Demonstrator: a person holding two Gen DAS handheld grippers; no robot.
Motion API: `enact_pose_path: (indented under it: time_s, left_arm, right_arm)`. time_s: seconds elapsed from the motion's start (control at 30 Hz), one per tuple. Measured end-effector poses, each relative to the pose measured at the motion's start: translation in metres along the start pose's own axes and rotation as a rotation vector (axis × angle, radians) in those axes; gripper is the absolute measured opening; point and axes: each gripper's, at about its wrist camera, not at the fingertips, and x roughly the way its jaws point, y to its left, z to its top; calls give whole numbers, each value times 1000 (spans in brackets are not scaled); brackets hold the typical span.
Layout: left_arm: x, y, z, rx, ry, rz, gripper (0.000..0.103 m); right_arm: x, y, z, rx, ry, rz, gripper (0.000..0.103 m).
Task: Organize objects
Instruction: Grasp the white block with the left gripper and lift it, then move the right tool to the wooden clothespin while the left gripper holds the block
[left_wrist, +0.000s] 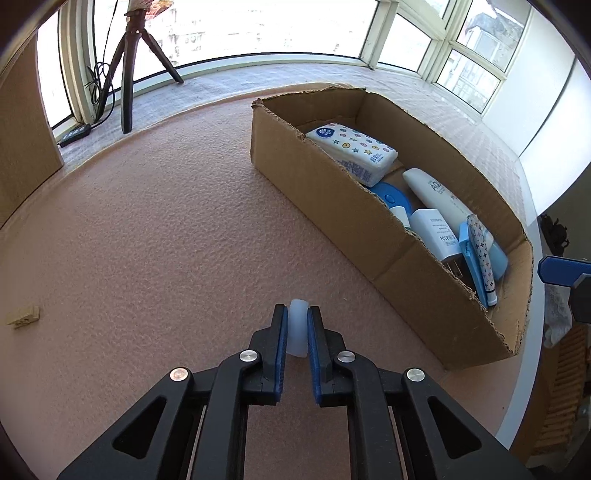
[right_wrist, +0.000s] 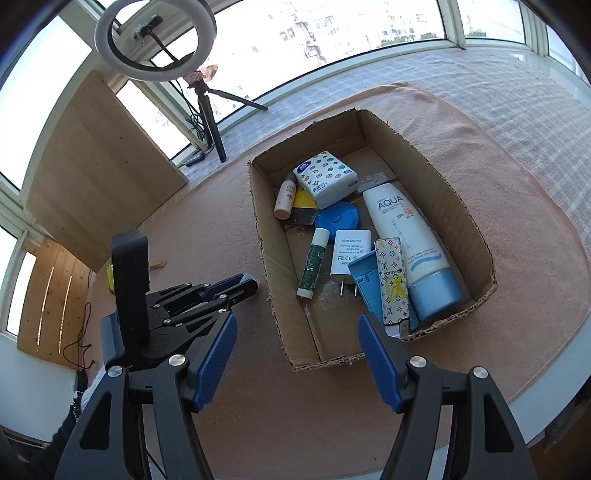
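My left gripper (left_wrist: 297, 314) is shut on a small translucent white cap-like piece (left_wrist: 298, 328), low over the pink mat, left of the cardboard box (left_wrist: 417, 280). The left gripper also shows in the right wrist view (right_wrist: 242, 286), beside the box's left wall. My right gripper (right_wrist: 297, 332) is open and empty, above the near end of the box (right_wrist: 266, 236). The box holds a tissue pack (right_wrist: 327, 177), an AQUA sunscreen tube (right_wrist: 410, 243), a blue round lid (right_wrist: 338, 218), a white adapter (right_wrist: 349, 251), a green glitter stick (right_wrist: 312, 264), a small beige bottle (right_wrist: 284, 197) and a patterned tube (right_wrist: 391, 280).
A small beige block (left_wrist: 23, 316) lies on the mat at far left. A tripod (left_wrist: 129, 66) with a ring light (right_wrist: 155, 37) stands by the window. A wooden board (right_wrist: 99, 162) leans at left. The table's edge curves at right (right_wrist: 554, 398).
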Motion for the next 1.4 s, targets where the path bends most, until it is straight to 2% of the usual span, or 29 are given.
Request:
enact_pose_path:
  time_s: [0.37, 0.57, 0.8, 1.1, 1.17, 1.23, 1.4]
  left_arm:
    - [-55, 88, -47, -225, -47, 84, 11]
    - [-91, 137, -80, -340, -76, 160, 11]
    - [-122, 185, -114, -454, -91, 253, 11]
    - [-129, 212, -128, -509, -98, 314, 11]
    - [-129, 211, -129, -511, -100, 319, 13]
    - [-127, 213, -130, -517, -100, 308, 22]
    - [-125, 214, -133, -522, -90, 294, 25]
  right_arm:
    - [46, 85, 26, -225, 62, 99, 65]
    - [91, 141, 43, -378, 103, 101, 64]
    - [153, 199, 44, -549, 177, 85, 64]
    - [218, 251, 41, -721, 223, 47, 64]
    - [229, 260, 40, -757, 223, 37, 64]
    - [238, 267, 39, -780, 220, 29, 64]
    - [255, 278, 38, -813, 225, 6, 64]
